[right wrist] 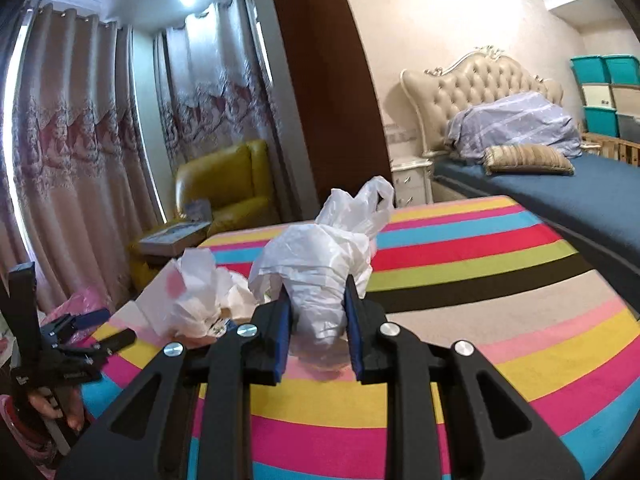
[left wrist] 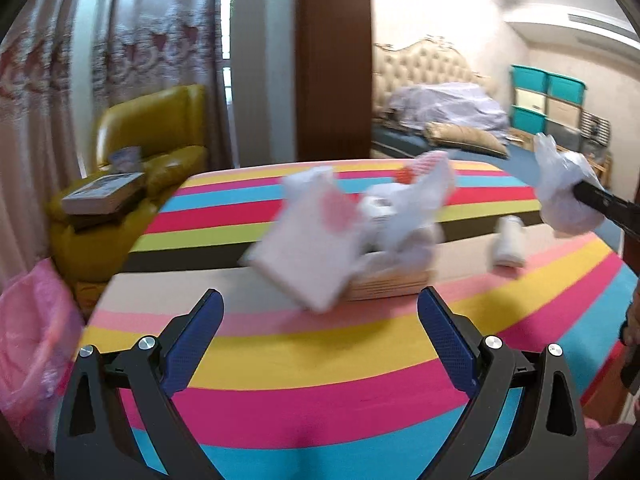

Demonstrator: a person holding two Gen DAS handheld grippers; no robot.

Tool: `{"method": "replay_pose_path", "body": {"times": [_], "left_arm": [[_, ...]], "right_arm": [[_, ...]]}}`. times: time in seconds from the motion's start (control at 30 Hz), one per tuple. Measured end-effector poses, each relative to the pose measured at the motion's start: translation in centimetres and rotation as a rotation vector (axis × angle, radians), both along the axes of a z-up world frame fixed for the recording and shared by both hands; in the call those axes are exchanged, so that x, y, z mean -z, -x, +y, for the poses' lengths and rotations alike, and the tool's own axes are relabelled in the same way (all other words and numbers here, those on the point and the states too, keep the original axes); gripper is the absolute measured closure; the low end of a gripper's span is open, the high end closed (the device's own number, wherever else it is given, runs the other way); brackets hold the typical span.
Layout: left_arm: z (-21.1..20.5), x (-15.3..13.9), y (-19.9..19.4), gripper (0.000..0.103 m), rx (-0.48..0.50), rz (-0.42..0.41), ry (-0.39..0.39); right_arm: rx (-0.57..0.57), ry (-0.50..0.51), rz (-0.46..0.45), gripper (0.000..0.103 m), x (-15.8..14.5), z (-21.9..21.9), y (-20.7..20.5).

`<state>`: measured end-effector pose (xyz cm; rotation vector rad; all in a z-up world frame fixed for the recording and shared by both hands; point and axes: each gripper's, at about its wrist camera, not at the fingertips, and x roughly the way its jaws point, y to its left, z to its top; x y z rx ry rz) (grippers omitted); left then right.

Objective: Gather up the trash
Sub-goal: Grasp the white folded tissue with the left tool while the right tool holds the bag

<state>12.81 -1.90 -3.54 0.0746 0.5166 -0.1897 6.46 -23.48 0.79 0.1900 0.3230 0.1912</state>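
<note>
R gripper (right wrist: 316,312) is clenched on a crumpled white plastic bag (right wrist: 320,264), pads biting its lower bunch, handles flopping up and away, held above the striped cloth (right wrist: 480,280). L gripper (left wrist: 320,336) is released, jaws wide, nothing btwn them, aimed at the remaining trash pile (left wrist: 340,232): a blurred white-and-pink carton, more white bags and paper, what looks like a shallow woven tray under them. A small white bottle (left wrist: 510,246) lies on its side near the pile, apart from it.

To do this well: keep the squeeze steady, bag is slippery and only bunched, could slide out if the grip eases. Carry it clear of the pile so loose handles don't snag. Pink-lined bin (left wrist: 36,340) at the table's left edge is likely the drop spot; release only once over its mouth.

Surface: table w/ bright multi-colour stripes. Room: bedroom, tufted headboard (right wrist: 476,92), blue bed, yellow armchair (left wrist: 152,136) w/ books, patterned curtains, teal storage boxes (left wrist: 544,96).
</note>
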Motion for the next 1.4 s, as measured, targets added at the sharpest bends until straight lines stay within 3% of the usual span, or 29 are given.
{"method": "replay_pose_path", "body": {"times": [0.2, 0.37, 0.57, 0.9, 0.97, 1.03, 1.07, 1.13, 1.4], "left_arm": [[-5.5, -0.2, -0.5, 0.012, 0.108, 0.001, -0.027], [-10.3, -0.1, -2.4, 0.012, 0.179, 0.056, -0.011], [-16.1, 0.5, -5.4, 0.012, 0.238, 0.106, -0.059], [-21.6, 3.1, -11.0, 0.028, 0.274, 0.267, -0.132], [-22.4, 3.8, -11.6, 0.034, 0.282, 0.291, -0.16], [-22.8, 4.2, -11.9, 0.048, 0.299, 0.32, -0.149], [-22.5, 4.0, -11.7, 0.061, 0.3, 0.318, -0.147], [-22.6, 3.8, -10.9, 0.067, 0.309, 0.296, -0.175], [-20.0, 1.8, -6.0, 0.069, 0.298, 0.17, -0.126]], "right_arm": [[0.066, 0.021, -0.008, 0.08, 0.1, -2.6, 1.4], [0.122, 0.038, 0.037, 0.08, 1.3, -5.2, 1.9], [0.156, 0.031, 0.074, 0.08, 2.3, -7.6, 1.8], [0.175, 0.036, 0.087, 0.079, 3.2, -9.2, 2.7], [0.176, 0.031, 0.093, 0.079, 3.5, -9.4, 2.9], [0.176, 0.034, 0.103, 0.079, 3.7, -9.5, 2.8], [0.175, 0.034, 0.105, 0.079, 3.7, -9.4, 2.8], [0.173, 0.038, 0.111, 0.079, 3.7, -9.1, 2.7], [0.147, 0.061, 0.114, 0.079, 3.9, -8.3, 3.0]]}}
